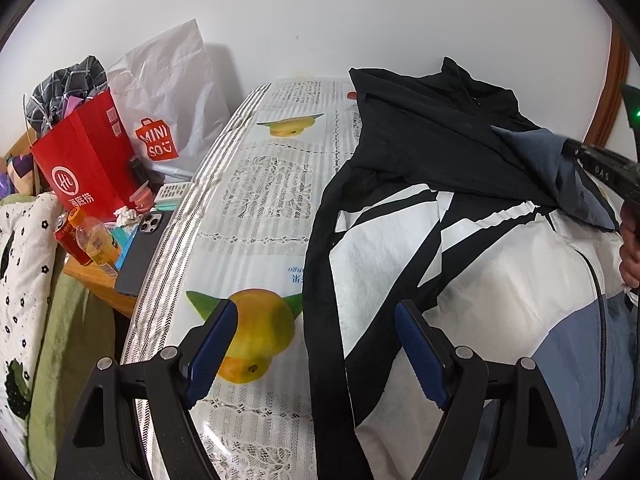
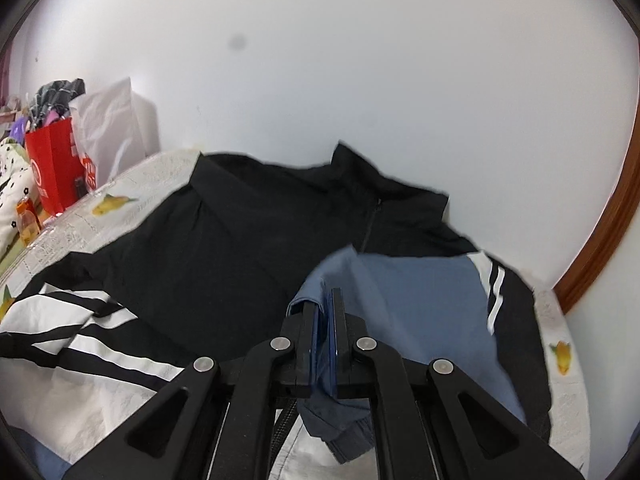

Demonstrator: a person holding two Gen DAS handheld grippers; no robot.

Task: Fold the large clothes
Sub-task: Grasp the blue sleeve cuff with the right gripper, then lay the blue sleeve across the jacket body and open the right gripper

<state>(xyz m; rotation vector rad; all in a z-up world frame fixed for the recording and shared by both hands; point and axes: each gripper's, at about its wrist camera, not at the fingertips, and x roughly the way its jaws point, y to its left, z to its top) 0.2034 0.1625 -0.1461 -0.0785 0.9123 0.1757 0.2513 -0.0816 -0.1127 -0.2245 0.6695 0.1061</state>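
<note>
Table [image 1: 256, 240] covered by a lace-pattern cloth with yellow fruit prints, set against a white wall [image 1: 340, 20]. Left of it, a cluttered wooden side surface [image 1: 96, 280]:
- red paper bag [image 1: 80, 164], white logo, stuffed with grey checked fabric [image 1: 66, 88]
- white Miniso bag [image 1: 168, 96] behind it, leaning on the wall
- dark phone [image 1: 140, 252] face down, cameras up, at the near edge
- orange drink bottle [image 1: 94, 240] beside a red can [image 1: 70, 242]
- white remote [image 1: 172, 191], crumpled tissue [image 1: 126, 214]

Far left: white flower-print bedding [image 1: 22, 248] over green fabric [image 1: 66, 340]. Brown wooden trim [image 2: 604, 236] at right.
</note>
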